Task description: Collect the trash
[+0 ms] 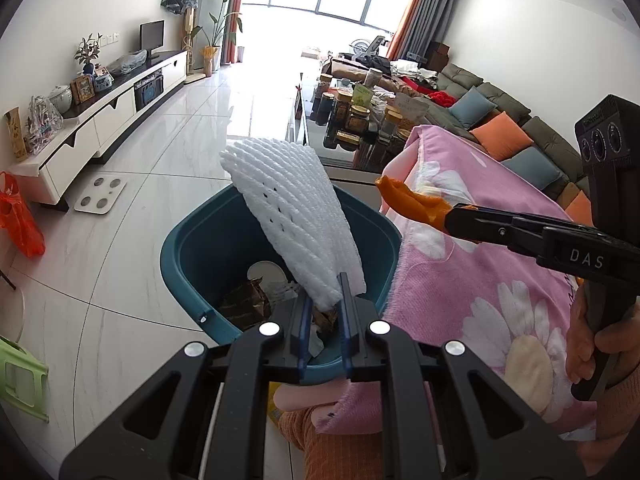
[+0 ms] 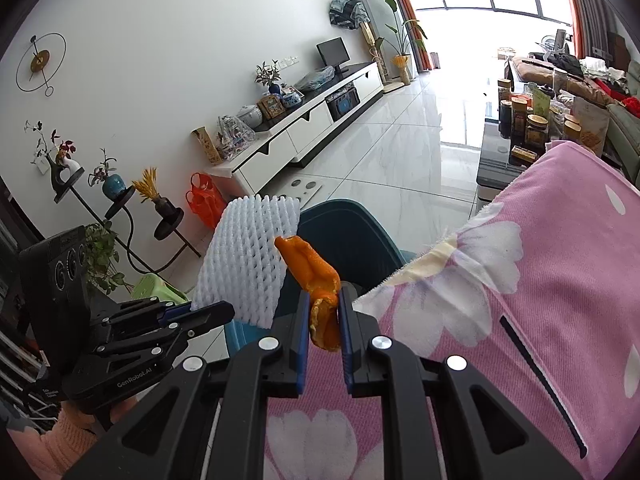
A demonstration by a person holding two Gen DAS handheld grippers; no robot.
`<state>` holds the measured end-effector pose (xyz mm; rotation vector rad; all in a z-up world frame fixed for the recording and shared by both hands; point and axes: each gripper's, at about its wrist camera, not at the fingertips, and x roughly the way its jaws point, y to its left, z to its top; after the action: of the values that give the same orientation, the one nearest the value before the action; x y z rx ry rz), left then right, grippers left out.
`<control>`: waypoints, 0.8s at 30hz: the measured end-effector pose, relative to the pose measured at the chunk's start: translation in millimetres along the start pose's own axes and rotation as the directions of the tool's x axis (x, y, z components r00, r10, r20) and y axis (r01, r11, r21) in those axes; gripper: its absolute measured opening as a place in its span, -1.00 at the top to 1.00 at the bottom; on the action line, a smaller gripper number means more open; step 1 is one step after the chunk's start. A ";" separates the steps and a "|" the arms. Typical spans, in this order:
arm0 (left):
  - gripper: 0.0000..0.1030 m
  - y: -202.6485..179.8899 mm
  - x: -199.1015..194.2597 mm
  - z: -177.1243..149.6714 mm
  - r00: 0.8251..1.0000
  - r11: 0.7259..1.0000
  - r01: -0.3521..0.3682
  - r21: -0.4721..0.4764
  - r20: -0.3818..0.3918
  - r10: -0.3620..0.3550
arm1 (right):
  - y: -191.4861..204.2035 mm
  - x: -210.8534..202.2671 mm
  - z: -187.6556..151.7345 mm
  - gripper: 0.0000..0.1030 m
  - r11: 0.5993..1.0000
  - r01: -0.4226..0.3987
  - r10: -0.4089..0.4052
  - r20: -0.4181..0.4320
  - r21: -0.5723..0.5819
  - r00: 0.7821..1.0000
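Left tongs point(image 1: 325, 292): clamped on white foam netting point(image 1: 296, 216), directly above teal bin point(image 1: 180, 248).
Right tongs point(image 2: 324, 312): clamped on orange peel point(image 2: 316, 276), bin just ahead, beside pink cloth point(image 2: 540, 280).
Advice: centre each piece over the opening before letting go.

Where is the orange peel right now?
The orange peel is pinched in the right tongs, just beside the pink flowered cloth and near the teal bin.
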<state>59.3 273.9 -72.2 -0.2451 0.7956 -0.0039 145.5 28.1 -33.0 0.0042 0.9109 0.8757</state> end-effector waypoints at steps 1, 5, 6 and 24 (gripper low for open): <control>0.76 0.4 2.7 0.2 1.000 1.000 0.000 -0.002 -0.005 0.000 | 1.2 3.4 1.2 0.76 1.000 0.001 -0.001 -0.007 -0.002 1.000; 0.75 3.2 14.1 0.5 1.000 1.000 -0.014 -0.010 -0.026 0.013 | 6.8 15.8 5.9 0.76 1.000 0.014 -0.014 -0.023 -0.011 1.000; 0.75 4.0 17.4 0.7 0.999 1.000 -0.018 -0.012 -0.034 0.018 | 8.7 19.3 6.7 0.76 1.000 0.017 -0.017 -0.028 -0.012 0.999; 0.62 27.8 70.1 5.8 0.994 0.994 -0.033 -0.107 -0.109 0.021 | 18.0 64.7 22.2 0.70 0.997 0.070 -0.067 -0.093 0.022 0.993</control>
<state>110.1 295.4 -123.9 -0.3397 0.9074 0.0525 168.5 90.5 -56.8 -0.0456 1.0030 0.8057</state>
